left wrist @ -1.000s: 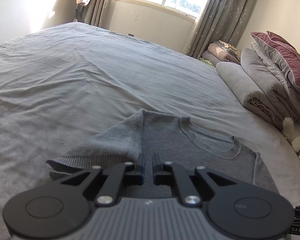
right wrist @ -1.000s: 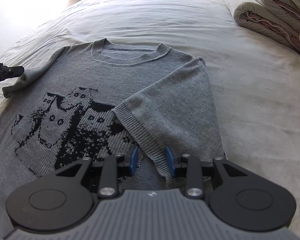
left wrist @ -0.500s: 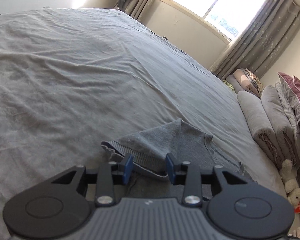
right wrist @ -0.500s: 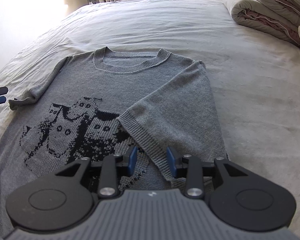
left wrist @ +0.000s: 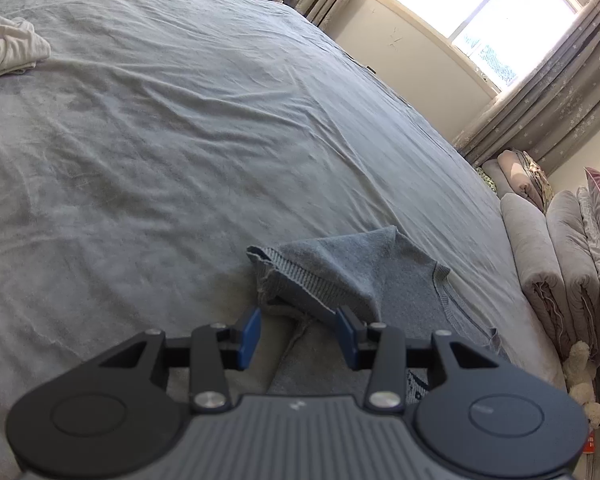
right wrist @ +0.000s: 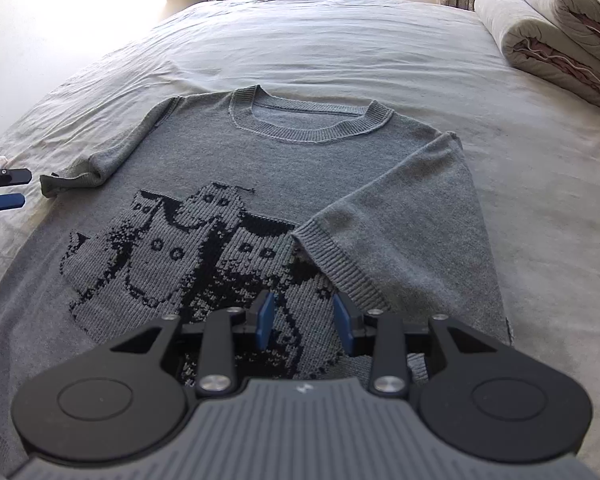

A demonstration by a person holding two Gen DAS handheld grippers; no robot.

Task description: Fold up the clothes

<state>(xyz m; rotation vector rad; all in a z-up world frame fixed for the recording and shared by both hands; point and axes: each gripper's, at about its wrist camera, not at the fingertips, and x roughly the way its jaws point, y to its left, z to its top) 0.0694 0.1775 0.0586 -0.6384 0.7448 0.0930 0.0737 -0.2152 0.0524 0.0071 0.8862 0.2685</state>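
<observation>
Left gripper point(left wrist: 298, 334): matte black linkage arms, ribbed grey housing, flat blue pads, jaws spread after just opening, nothing pinched; crumpled sleeve cuff point(left wrist: 300, 280) just ahead of the tips, loose on the sheet. Right gripper point(right wrist: 305, 320): same build, jaws parted, nothing clamped, hovering above the sweater's lower front.

Bed point(right wrist: 340, 40): broad, covered by a pale grey sheet, soft and finely wrinkled, creases running across it, sunlit at the far edge. Sweater point(right wrist: 204, 160): grey knit, spread face-up in the middle of the bed, ribbed round collar away from the camera, black pixel-like knitted motif across the chest. One sleeve point(right wrist: 404, 224) folded inward over the front, wide, ending in a ribbed cuff beside the motif; the other sleeve out to the side, its end bunched near the left gripper's tips.

Rolled grey quilts point(left wrist: 540, 264) stacked along the bed's edge, thick and padded, a pinkish velvet pillow above them. Window point(left wrist: 492, 20) bright, flanked by grey patterned curtains point(left wrist: 556, 92). White crumpled cloth point(left wrist: 8, 48) at the far side of the bed. Small cream plush toy point(left wrist: 580, 380) below the quilts.
</observation>
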